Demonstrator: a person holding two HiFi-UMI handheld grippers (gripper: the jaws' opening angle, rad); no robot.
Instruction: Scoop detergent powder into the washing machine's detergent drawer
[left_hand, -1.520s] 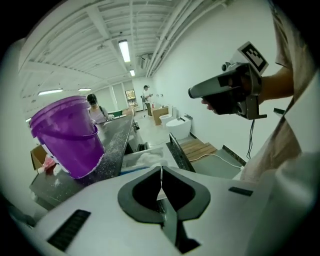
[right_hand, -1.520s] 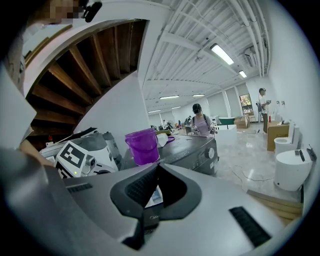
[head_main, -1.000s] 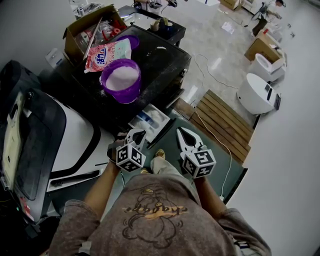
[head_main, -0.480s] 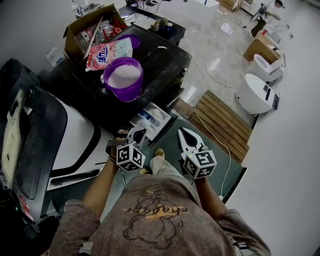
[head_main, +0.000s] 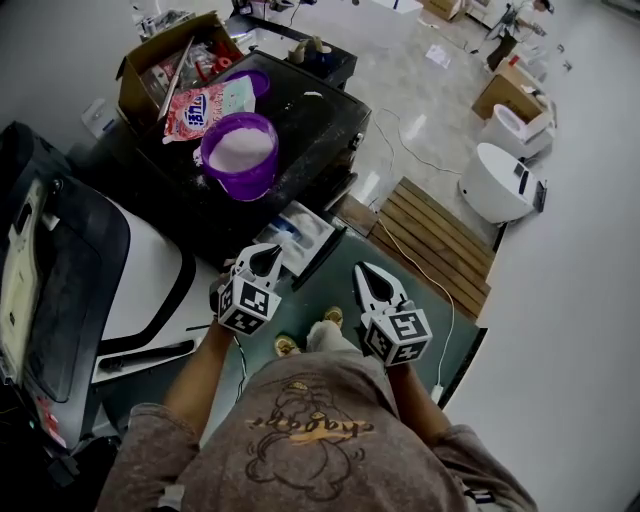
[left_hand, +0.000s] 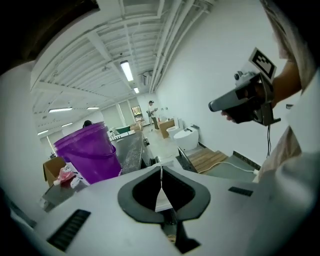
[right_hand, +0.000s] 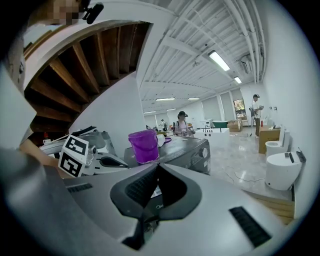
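both grippers hang low in the middle of the head view, over the green floor mat (head_main: 335, 285), nothing in either. left gripper (head_main: 264, 262) is clenched, tips meeting, seen clearly in the left gripper view; only a white sliver shows through the slot behind them. right gripper (head_main: 366, 280) is clenched too, jaws pressed together and empty. they sit near each other with a clear strip of mat between them, my shoes below.

detergent drawer (head_main: 300, 235) is pulled out, just above the left gripper's tip in the head view, jutting from the front of the black washing machine (head_main: 325, 120). its front edge looks very near the left tip; i can't tell if they touch. purple bucket (head_main: 240, 155) with white powder stands upright on the machine top, upper left of centre, near the top's front edge. detergent bag (head_main: 205, 105) lies flat just behind it, touching or nearly so. cardboard box (head_main: 165, 60) sits further back at the upper left.

room: left side is tight, a white and black appliance (head_main: 150, 285) fills the left of the frame right up to the left gripper. right side is open, mat then wooden pallet (head_main: 435, 240), with a cable (head_main: 425, 275) running along the mat edge. bare stretch of machine top to the right of the bucket. white toilets (head_main: 500, 185) well apart at the right.
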